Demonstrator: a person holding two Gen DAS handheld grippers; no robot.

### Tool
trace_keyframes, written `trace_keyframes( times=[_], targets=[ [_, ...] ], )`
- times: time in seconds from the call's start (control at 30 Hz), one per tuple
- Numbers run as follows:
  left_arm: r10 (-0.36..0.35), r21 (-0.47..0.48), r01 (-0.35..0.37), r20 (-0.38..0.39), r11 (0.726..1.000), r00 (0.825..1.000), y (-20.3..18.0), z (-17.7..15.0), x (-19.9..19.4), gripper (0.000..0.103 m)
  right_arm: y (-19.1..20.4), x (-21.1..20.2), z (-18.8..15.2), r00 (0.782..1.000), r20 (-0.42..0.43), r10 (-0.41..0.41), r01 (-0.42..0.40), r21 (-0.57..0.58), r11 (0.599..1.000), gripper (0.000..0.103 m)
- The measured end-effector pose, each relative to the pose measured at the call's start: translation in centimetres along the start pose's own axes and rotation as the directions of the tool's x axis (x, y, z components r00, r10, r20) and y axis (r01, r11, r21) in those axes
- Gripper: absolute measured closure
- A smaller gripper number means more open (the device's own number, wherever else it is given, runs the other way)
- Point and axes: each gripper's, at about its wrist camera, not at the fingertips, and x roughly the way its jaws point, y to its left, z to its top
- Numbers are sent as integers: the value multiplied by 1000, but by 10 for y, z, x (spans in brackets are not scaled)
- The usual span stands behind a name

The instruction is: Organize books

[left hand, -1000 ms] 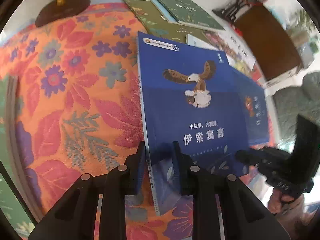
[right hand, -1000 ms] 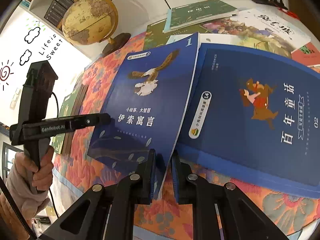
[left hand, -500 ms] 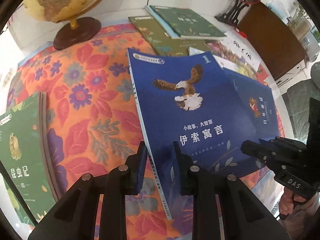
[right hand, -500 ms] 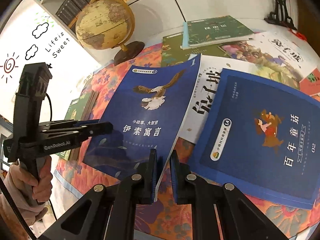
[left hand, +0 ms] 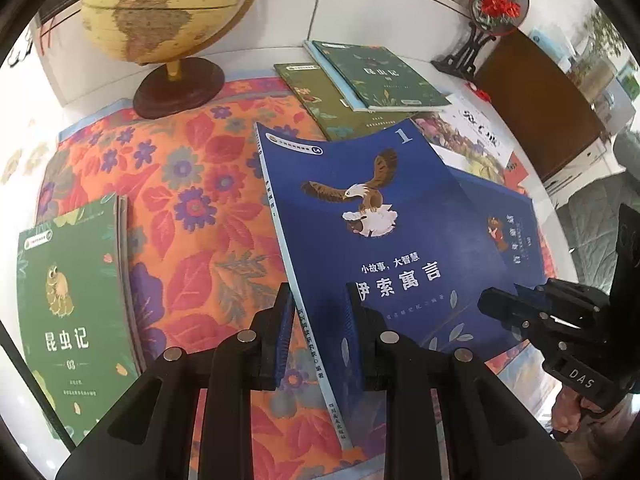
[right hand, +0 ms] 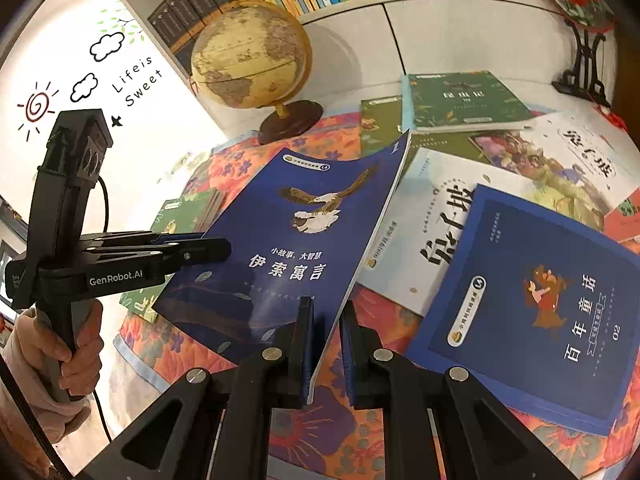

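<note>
**Two grippers, one blue eagle book, lifted clear of the pile**

Both of my grippers are clamped on the same book right now. My left gripper [left hand: 318, 340] pinches the eagle book [left hand: 380, 240] at its spine-side near corner, and my right gripper [right hand: 325, 350] bites the open page edge at the other near corner. I hold it by two corners because a thin paperback would flop from one; even so, the cover bows a little between the grips.

The book hangs tilted above the flowered cloth [left hand: 188, 208], its far edge off the surface, so it can travel without dragging on what lies beneath. In the right wrist view it sits apart from the second blue book [right hand: 532, 304], which lies flat on the cloth and partly over a white-covered book [right hand: 432, 216].

Off to my left waits a green stack [left hand: 72, 300], laid square at the cloth's edge; that reads to me as the sorted pile. More green books [left hand: 372, 76] lie loose at the back near the globe [left hand: 168, 12], still unsorted. Whether this one goes onto that stack or starts its own, I cannot tell.
</note>
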Motion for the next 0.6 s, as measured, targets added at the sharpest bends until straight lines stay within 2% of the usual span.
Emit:
trace_keyframes(
  times=[0.3, 0.6],
  targets=[
    [20, -19, -20, 40, 1000, 999, 14, -4, -22, 82, 22, -2, 7, 1000, 25, 15, -14, -35, 999, 91],
    [64, -88, -56, 92, 995, 994, 51, -17, -60, 82, 64, 7, 16, 996, 39, 77, -74, -89, 993, 91]
  ],
)
